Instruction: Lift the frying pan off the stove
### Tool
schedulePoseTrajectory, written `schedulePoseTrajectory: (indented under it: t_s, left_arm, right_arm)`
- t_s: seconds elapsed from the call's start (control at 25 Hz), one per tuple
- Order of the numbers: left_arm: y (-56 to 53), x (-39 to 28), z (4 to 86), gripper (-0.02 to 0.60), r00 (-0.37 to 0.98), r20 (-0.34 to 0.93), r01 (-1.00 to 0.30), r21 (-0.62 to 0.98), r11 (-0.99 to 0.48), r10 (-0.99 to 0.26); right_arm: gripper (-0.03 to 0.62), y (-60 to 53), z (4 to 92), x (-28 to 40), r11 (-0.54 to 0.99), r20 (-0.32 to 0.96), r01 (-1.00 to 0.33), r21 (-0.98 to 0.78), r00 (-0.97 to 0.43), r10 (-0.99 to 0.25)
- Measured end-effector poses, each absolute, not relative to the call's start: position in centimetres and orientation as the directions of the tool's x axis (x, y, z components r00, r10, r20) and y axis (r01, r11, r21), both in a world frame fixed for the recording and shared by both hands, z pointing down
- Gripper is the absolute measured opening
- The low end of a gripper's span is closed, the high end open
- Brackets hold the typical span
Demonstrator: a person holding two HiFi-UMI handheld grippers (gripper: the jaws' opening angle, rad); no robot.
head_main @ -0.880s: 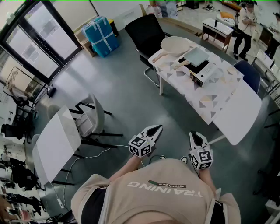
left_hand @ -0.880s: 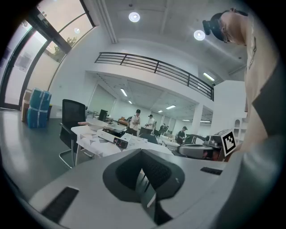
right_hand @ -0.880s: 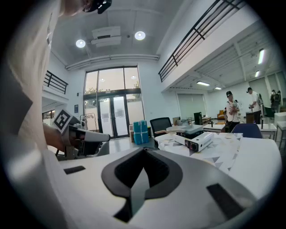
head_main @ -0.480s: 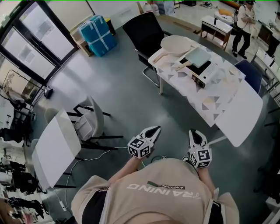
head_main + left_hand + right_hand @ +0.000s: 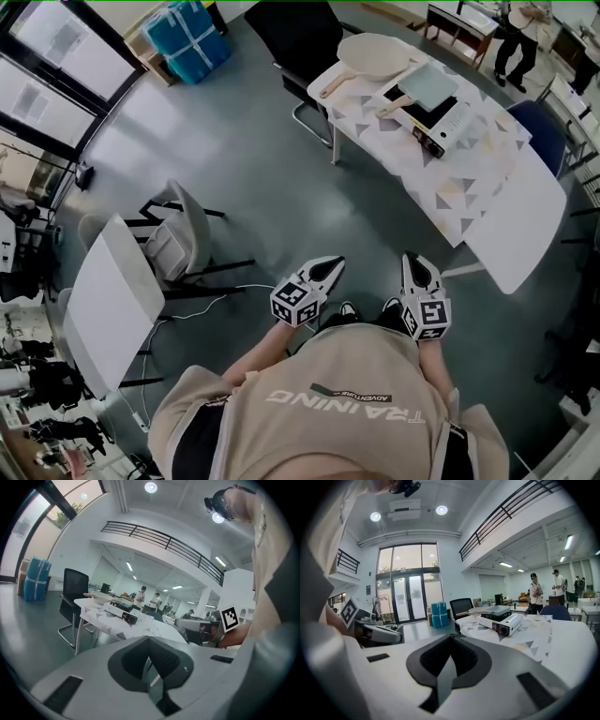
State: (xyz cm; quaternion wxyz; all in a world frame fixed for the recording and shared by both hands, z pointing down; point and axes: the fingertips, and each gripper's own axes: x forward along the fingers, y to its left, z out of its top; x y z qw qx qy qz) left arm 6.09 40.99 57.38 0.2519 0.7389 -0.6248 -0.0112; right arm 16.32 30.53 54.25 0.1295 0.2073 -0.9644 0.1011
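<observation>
A square pale-green frying pan [image 5: 430, 86] with a wooden handle sits on the portable stove [image 5: 441, 125] on the patterned table [image 5: 441, 197], far ahead of me at the upper right. Both grippers are held close to my body above the floor, well short of the table. My left gripper [image 5: 330, 267] is shut with nothing in it, and my right gripper [image 5: 413, 263] is shut and empty too. The left gripper view shows the stove [image 5: 126, 616] far off past the shut left gripper [image 5: 149, 640]. In the right gripper view the pan [image 5: 500, 609] sits on the stove [image 5: 505, 622] beyond the shut right gripper [image 5: 451, 637].
A round beige pan [image 5: 378, 54] lies on the table's far end. A black office chair [image 5: 292, 28] stands behind the table and a blue chair [image 5: 539, 131] to its right. A white folding table [image 5: 112, 300] and a grey chair [image 5: 178, 239] stand at my left. A person [image 5: 516, 37] stands far back.
The head view has shifted, so the table and stove sit higher in the frame. Both grippers stay shut near my body, barely moved.
</observation>
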Motion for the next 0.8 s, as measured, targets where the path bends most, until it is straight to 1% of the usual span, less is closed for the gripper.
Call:
schedulePoseTrajectory:
  t_s: [0.16,0.28,0.4,0.56,0.68,0.8]
  left_arm:
    - [39.8,6.2,58.5,0.000,0.221,0.314,-0.906,0.417,-0.075,-0.923]
    - [37.5,6.7,58.7,0.000,0.226,0.320,-0.906,0.416,-0.078,-0.920]
    - [33.8,6.6,58.1,0.000,0.227,0.318,-0.916,0.391,-0.091,-0.920]
    - [29.2,6.8,56.0,0.000,0.220,0.303,-0.927,0.362,-0.101,-0.927]
    - [26.3,6.1,55.3,0.000,0.193,0.304,-0.931,0.356,-0.077,-0.933]
    - [23.3,5.3,55.0,0.000,0.147,0.298,-0.932,0.361,-0.031,-0.943]
  right_arm:
    - [-0.003,29.9,55.0,16.6,0.910,0.331,-0.399,-0.116,-0.879,-0.343]
    - [-0.003,28.3,56.0,17.2,0.908,0.351,-0.398,-0.133,-0.875,-0.333]
    - [-0.003,25.5,56.7,16.5,0.907,0.337,-0.392,-0.154,-0.884,-0.325]
    - [-0.003,21.7,55.6,15.1,0.925,0.286,-0.349,-0.150,-0.911,-0.297]
    - [-0.003,18.9,55.2,14.8,0.942,0.271,-0.313,-0.124,-0.924,-0.271]
    - [-0.003,15.6,56.0,15.0,0.947,0.286,-0.299,-0.122,-0.924,-0.255]
